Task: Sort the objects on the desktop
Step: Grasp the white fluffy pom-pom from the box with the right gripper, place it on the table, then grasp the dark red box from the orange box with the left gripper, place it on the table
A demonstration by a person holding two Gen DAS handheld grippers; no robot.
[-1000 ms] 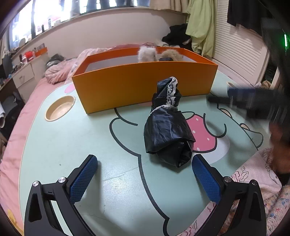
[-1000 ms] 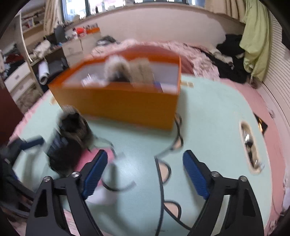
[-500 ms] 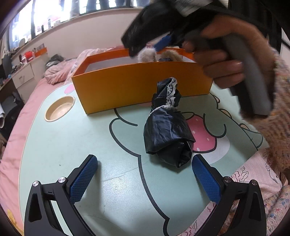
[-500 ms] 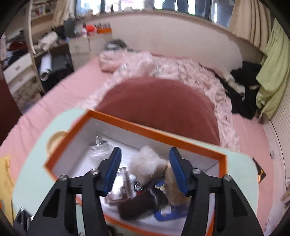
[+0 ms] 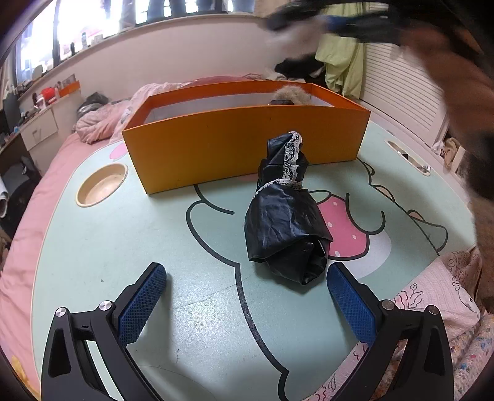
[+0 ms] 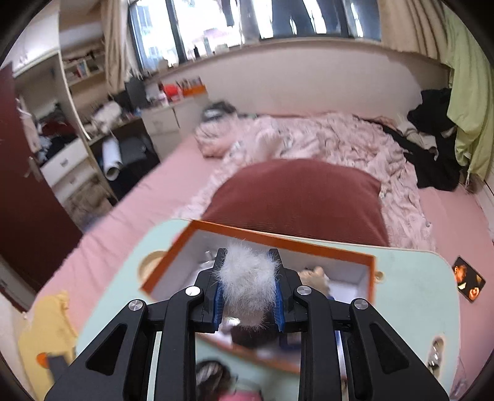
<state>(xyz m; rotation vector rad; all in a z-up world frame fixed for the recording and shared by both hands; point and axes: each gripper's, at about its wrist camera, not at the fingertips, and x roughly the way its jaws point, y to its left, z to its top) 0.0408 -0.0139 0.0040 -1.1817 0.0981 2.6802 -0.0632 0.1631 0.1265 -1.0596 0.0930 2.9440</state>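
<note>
blurred: right tool (image 5: 339,21) | hidden: orange box (image 6: 308,246) contents, mostly

right gripper (image 6: 248,288) jaws having just closed, clamping white fluffy pompom (image 6: 247,279) | hovering above open orange rectangular cardboard box (image 6: 369,271) | pale green tabletop (image 6: 410,296) lying beneath

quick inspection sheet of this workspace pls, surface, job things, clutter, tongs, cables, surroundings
surface: mint cartoon-print table, set over a pink bed.
job's things: orange box on the table; black lace-trimmed bag lying in front of it; white fluffy pom-pom above the box.
clutter: small photo card on the table edge.
tongs: left tongs open, empty, near the bag; right tongs just closed on the pom-pom.
cables: nothing seen.
surroundings: maroon pillow, messy desk, window.
</note>
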